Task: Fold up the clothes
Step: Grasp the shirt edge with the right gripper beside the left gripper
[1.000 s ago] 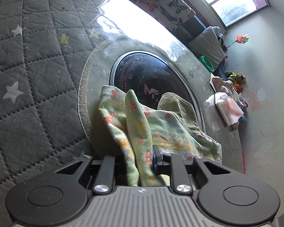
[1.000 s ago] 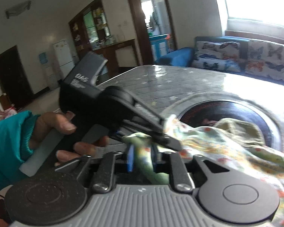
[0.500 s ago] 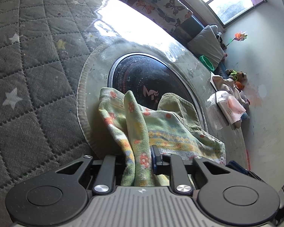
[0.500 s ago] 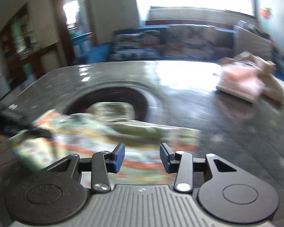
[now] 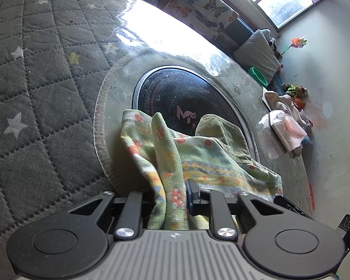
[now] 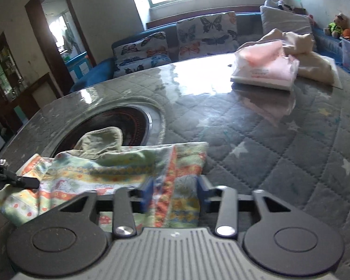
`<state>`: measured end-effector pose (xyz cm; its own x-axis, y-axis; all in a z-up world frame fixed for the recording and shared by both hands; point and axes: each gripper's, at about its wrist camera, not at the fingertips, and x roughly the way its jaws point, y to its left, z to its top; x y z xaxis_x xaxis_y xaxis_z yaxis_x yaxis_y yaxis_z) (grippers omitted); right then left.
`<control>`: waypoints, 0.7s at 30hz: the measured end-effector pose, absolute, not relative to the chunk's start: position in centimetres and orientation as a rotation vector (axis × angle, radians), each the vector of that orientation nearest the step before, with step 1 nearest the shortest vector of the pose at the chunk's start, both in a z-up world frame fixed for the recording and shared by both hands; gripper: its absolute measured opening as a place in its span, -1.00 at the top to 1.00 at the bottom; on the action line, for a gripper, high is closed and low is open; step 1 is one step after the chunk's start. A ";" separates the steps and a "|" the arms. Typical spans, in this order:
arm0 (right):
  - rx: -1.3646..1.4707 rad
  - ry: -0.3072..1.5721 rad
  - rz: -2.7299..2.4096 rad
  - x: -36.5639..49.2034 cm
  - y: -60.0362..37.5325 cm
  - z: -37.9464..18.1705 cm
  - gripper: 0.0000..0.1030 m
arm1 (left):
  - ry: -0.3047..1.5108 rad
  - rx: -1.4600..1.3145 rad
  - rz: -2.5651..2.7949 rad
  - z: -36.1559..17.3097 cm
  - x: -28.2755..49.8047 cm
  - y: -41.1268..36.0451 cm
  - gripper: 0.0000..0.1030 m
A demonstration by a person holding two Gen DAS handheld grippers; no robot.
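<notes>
A pale green child's garment [image 5: 210, 158] with orange flowers and a patterned band lies crumpled on the glass-topped table, half over the round dark inset [image 5: 186, 100]. Its olive corduroy part [image 6: 100, 140] points toward the inset. My left gripper [image 5: 172, 193] is shut on a bunched fold of the garment's near edge; its tip also shows at the left in the right wrist view [image 6: 14, 179]. My right gripper [image 6: 175, 189] sits low over the garment's other end [image 6: 175, 170]. Its jaws are closing, with a flat strip of cloth between the blue pads [image 6: 148, 190].
A stack of pink and cream packed textiles [image 6: 268, 70] lies at the table's far right side. The quilted grey star-patterned cover [image 6: 280, 144] under glass spreads to the right of the garment. A sofa with butterfly cushions [image 6: 205, 35] runs behind the table.
The right gripper let go of the corner beside the left gripper, swung across to the garment's other end, opened and began closing there. The left gripper kept its hold in place.
</notes>
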<state>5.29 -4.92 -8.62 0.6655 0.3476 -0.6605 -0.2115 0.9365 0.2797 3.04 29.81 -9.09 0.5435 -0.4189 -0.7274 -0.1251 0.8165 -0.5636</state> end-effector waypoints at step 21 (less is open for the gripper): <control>0.207 0.718 0.336 3.9 -4.6 -6.7 0.82 | 0.966 -0.517 -0.213 -7.3 3.1 28.2 0.73</control>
<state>3.93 -4.57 -6.74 0.7028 0.3699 -0.6076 -0.2290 0.9263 0.2990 3.13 28.21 -7.28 0.5596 -0.3966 -0.7277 -0.0532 0.8590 -0.5091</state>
